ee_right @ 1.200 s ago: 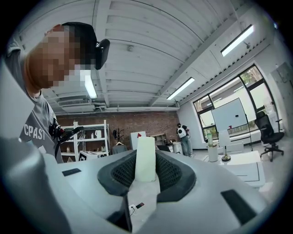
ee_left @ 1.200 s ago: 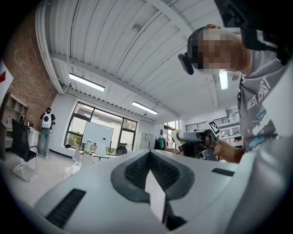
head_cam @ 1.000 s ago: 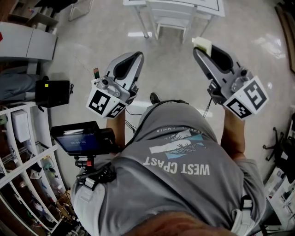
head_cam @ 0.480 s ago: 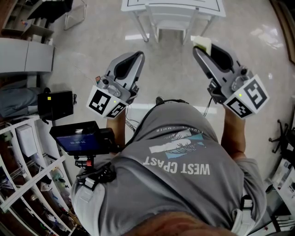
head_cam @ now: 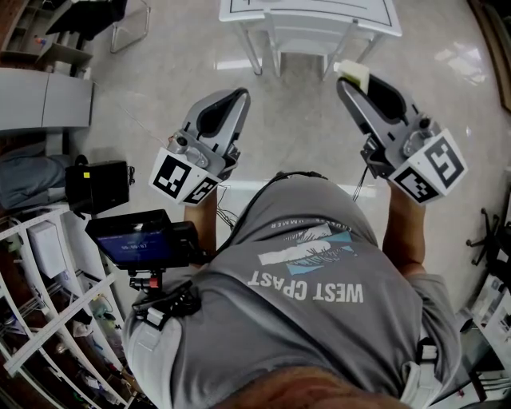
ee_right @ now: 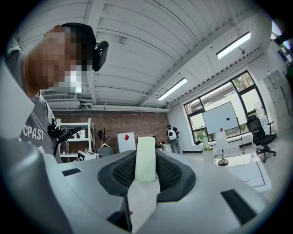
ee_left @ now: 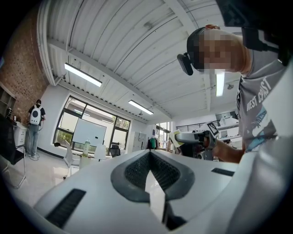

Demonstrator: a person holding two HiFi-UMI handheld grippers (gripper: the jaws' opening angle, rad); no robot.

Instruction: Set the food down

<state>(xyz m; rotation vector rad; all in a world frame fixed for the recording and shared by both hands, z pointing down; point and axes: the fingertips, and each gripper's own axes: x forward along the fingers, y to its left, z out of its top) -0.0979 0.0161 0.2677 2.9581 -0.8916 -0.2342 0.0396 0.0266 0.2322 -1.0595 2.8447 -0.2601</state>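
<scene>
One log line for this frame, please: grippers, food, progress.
right hand-held gripper: shut on pale food block | left hand-held gripper: shut, empty | block: in the air, not set down | white table: ahead

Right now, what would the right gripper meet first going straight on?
Probably nothing near. The right gripper, shut on the food, aims left of the table; the way looks free to the brick wall, though depth is unclear.

The person's grey T-shirt (head_cam: pixel 297 319) carries "WEST COAST" in white capitals. The smaller print above those words is too small to read.
</scene>
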